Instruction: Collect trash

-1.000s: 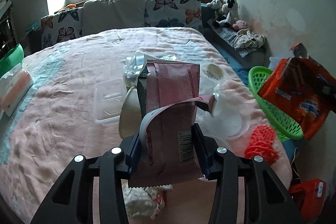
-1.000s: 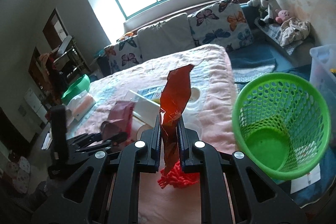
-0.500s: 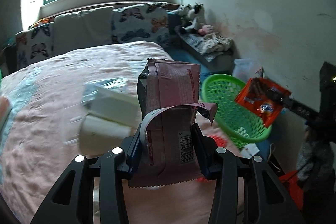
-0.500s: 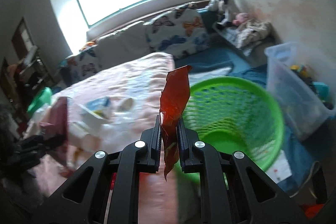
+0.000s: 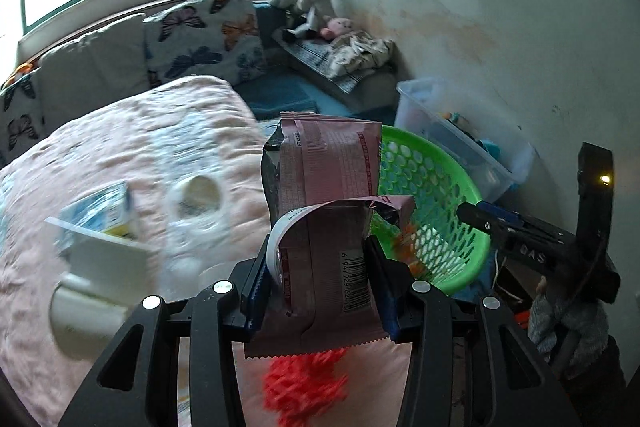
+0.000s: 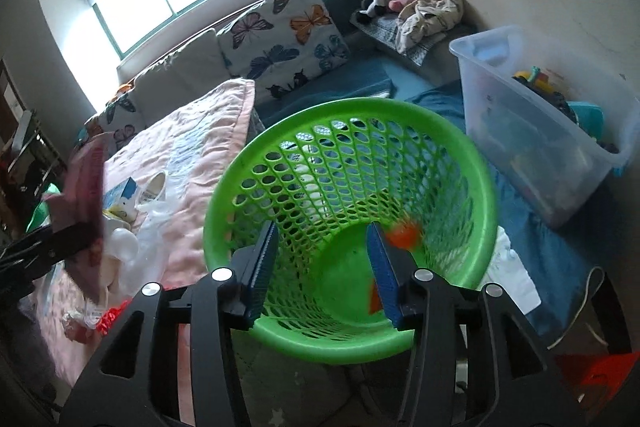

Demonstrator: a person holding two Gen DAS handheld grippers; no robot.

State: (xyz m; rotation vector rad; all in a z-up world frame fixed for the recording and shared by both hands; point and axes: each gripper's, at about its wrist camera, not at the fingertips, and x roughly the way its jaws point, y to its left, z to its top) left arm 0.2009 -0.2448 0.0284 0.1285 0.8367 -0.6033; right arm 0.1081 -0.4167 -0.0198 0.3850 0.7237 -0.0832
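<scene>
Crinkly pink foil wrapper pinched flat in left tool.

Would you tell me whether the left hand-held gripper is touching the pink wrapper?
Touching: the left wrist view shows the left hand-held gripper clamping the pink wrapper between both pads.

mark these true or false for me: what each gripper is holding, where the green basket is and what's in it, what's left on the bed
1. The left gripper grips a pink foil snack wrapper. True.
2. The right gripper clamps an orange wrapper. False: its jaws are opening with nothing between them, and the orange crinkly wrapper is inside the green plastic mesh basket.
3. The basket stands on the pink quilted bed. False: it stands beside the bed.
4. A red mesh scrap lies on the bed below the left gripper. True.
5. The clear plastic storage bin is empty. False: it holds items.
</scene>
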